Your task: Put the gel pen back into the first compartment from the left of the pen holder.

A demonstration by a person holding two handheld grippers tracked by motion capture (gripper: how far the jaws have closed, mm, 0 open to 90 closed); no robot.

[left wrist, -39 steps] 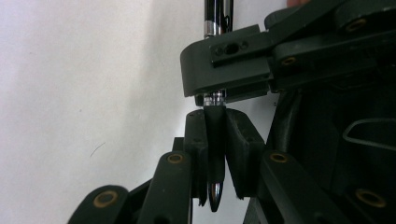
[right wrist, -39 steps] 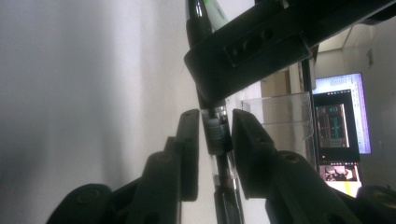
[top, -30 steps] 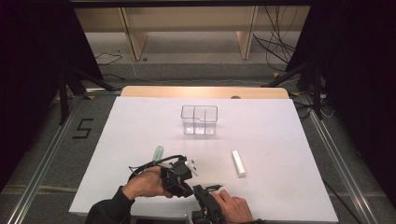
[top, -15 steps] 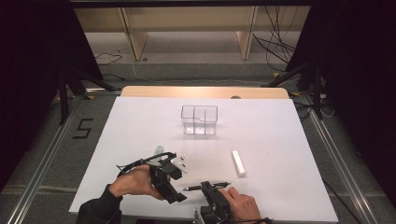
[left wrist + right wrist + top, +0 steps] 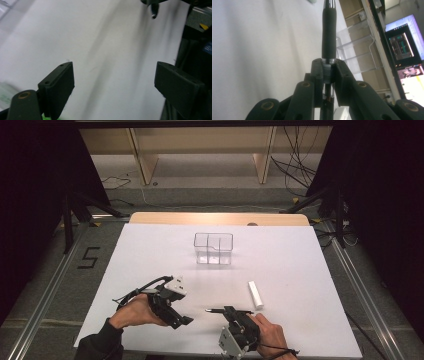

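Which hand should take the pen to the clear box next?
Right. Its tool is already shut on the pen; the left tool has just opened and holds nothing. The box lies ahead of both.

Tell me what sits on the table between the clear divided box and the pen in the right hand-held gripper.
Nothing: in the high view the white table is bare between the clear box and the pen clamped in the right hand-held gripper.

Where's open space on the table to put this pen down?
Bare white table lies left of the clear box, and between box and grippers. Right of the white stick is free too. Crowded: the near edge, around both hands.
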